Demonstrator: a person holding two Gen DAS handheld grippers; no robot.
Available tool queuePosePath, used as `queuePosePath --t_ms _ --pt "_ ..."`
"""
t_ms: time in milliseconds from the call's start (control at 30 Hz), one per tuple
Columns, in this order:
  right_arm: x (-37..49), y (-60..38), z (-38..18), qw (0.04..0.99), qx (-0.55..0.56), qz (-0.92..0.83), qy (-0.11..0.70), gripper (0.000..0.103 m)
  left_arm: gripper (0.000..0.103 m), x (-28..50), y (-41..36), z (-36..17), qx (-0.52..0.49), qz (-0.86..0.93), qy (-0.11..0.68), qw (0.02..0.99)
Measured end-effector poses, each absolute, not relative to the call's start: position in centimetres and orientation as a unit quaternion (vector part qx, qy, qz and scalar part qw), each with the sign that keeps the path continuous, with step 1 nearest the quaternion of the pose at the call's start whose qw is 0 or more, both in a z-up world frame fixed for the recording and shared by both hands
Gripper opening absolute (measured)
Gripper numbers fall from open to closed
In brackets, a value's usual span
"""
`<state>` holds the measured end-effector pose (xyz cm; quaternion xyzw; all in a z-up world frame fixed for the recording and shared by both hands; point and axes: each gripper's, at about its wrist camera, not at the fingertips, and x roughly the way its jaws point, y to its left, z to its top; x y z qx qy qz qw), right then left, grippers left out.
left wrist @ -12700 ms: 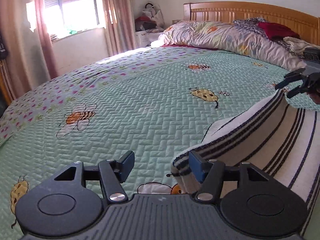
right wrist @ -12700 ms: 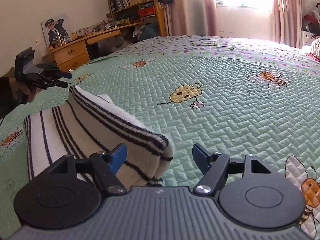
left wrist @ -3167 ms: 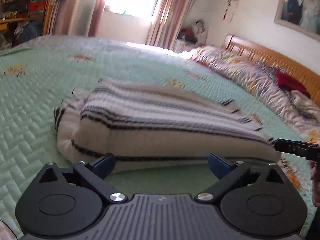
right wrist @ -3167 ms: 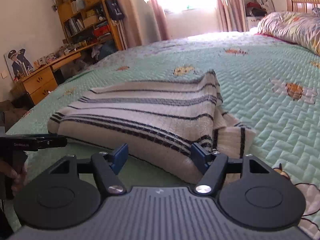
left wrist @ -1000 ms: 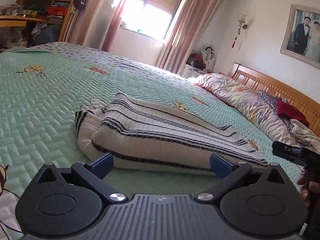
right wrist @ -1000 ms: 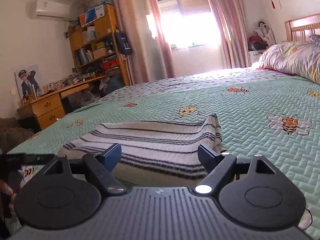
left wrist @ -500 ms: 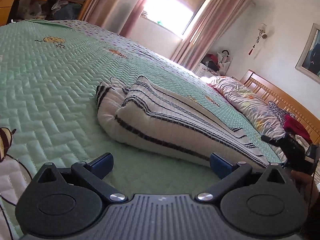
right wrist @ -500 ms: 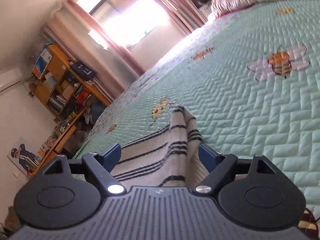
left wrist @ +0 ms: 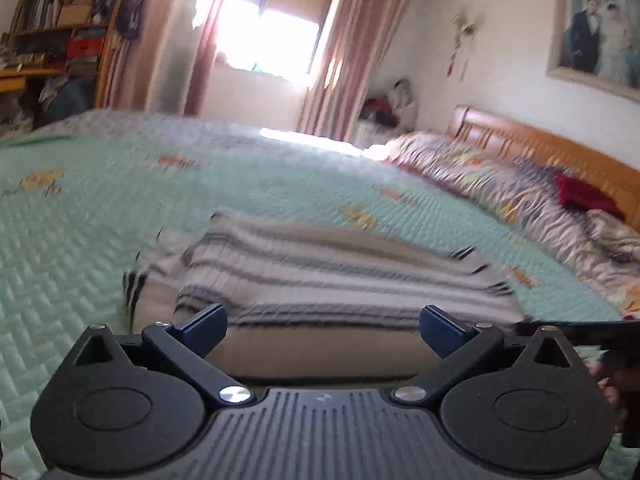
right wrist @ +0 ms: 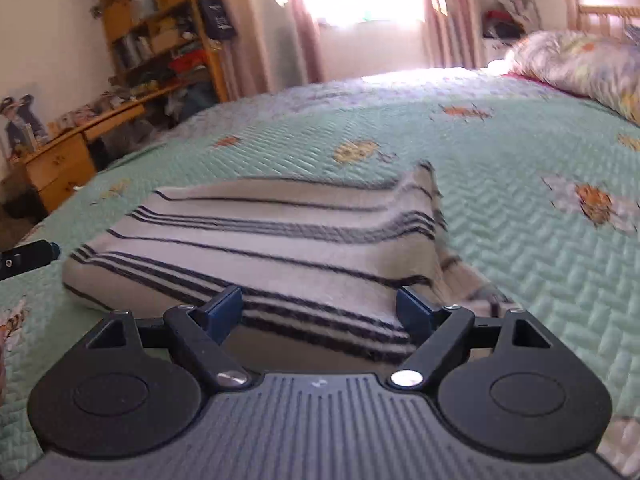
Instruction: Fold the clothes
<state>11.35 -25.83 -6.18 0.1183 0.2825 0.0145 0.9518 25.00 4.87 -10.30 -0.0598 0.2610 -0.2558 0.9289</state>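
Lay folded on the green quilted bedspread [right wrist: 540, 248]: a cream sweater [right wrist: 280, 240] with dark stripes, a thick flat bundle near the foot side of the bed, one loose bit of fabric sticking out at its right end in the right wrist view. Blurred in the left wrist view, same sweater [left wrist: 340, 276] seen along its long near edge.

Left claw [left wrist: 322, 330] spread wide, blue pads apart, nothing gripped; sweater's near edge just ahead of the tips, contact not clear. Right claw [right wrist: 320, 312] likewise spread wide and holding nothing, its pads over the near striped edge without pressing on it. Showed as a dark bar at the right edge of the left view; the left claw's tip poked in at the left edge of the right view.

Behind: bright window with pink curtains [left wrist: 348, 60], wooden headboard [left wrist: 560, 152], rumpled flowered duvet [left wrist: 480, 188], wooden desk [right wrist: 68, 152] and bookshelf [right wrist: 156, 40].
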Motion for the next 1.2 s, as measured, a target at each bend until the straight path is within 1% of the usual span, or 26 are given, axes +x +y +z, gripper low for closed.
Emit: queuePosePath --t_ms 33,133,200,267,400,500,633,700,1200 --pt "10.2 -26.2 -6.1 0.951 0.142 0.012 0.275 0.085 0.102 25.9 4.7 -11.0 -0.053 -0.240 0.289 0.925" --pt "6.3 -26.5 -4.0 0.958 0.154 -0.032 0.242 0.085 0.102 24.5 5.5 -10.4 -0.067 -0.235 0.270 0.931" --pt "4.4 -26.1 -2.3 0.962 0.148 -0.040 0.226 0.085 0.102 23.5 5.5 -9.2 -0.090 -0.235 0.272 0.929" --pt "3.2 -25.3 -0.7 0.964 0.152 -0.021 0.219 0.085 0.102 22.5 4.6 -8.0 -0.085 -0.218 0.285 0.929" --pt "1.8 -22.2 1.9 0.960 0.167 0.017 0.224 0.085 0.102 20.5 2.8 -5.9 -0.054 -0.173 0.327 0.927" --pt "2.2 -20.8 2.4 0.958 0.169 0.017 0.233 0.085 0.102 18.8 2.3 -4.5 -0.041 -0.151 0.343 0.926" --pt "3.0 -20.0 2.7 0.956 0.161 0.000 0.246 0.085 0.102 16.3 2.3 -2.7 -0.023 -0.136 0.330 0.934" --pt "4.2 -20.5 2.0 0.955 0.160 -0.002 0.248 0.085 0.102 15.3 2.6 -2.1 -0.025 -0.140 0.325 0.935" --pt "3.3 -19.2 3.8 0.963 0.138 0.004 0.230 0.085 0.102 11.3 3.7 1.8 -0.011 -0.117 0.289 0.950"
